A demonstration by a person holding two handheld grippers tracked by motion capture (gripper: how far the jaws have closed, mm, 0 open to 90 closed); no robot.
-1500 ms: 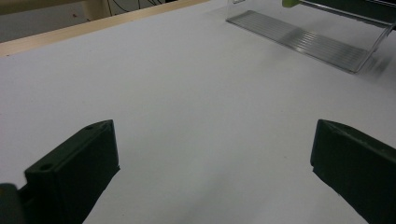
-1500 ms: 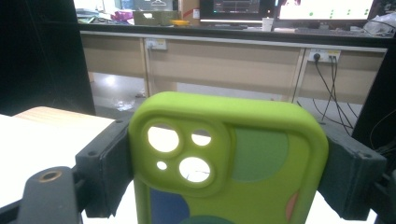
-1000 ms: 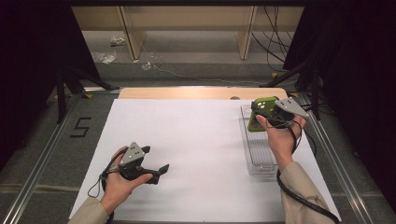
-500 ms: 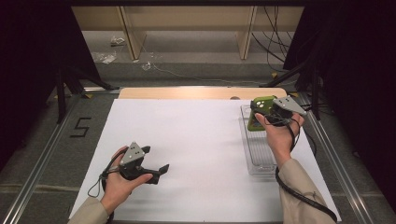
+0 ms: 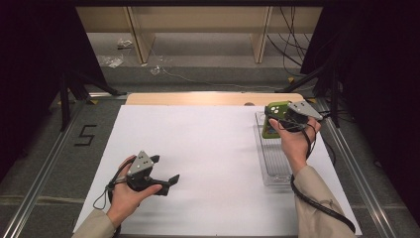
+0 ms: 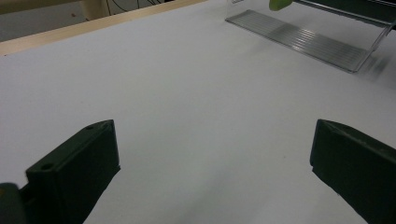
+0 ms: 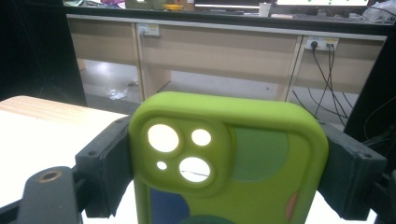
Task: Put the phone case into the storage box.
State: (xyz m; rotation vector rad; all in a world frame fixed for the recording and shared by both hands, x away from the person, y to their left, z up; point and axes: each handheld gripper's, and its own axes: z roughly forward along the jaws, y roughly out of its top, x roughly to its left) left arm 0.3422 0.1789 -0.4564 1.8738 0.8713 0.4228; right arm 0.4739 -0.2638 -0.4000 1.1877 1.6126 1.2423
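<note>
Where legible, "5" (image 5: 85,135) beside table (image 5: 198,148)

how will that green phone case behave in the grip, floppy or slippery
The green phone case is probably light and a bit flexible: it looks like an empty shell, with light showing through its camera holes. Its matte, rounded edges likely resist slipping in the right gripper, whose jaws clamp its sides. Squeezing harder might bow it.

Matt green phone case (image 7: 229,158), rubbery
</note>
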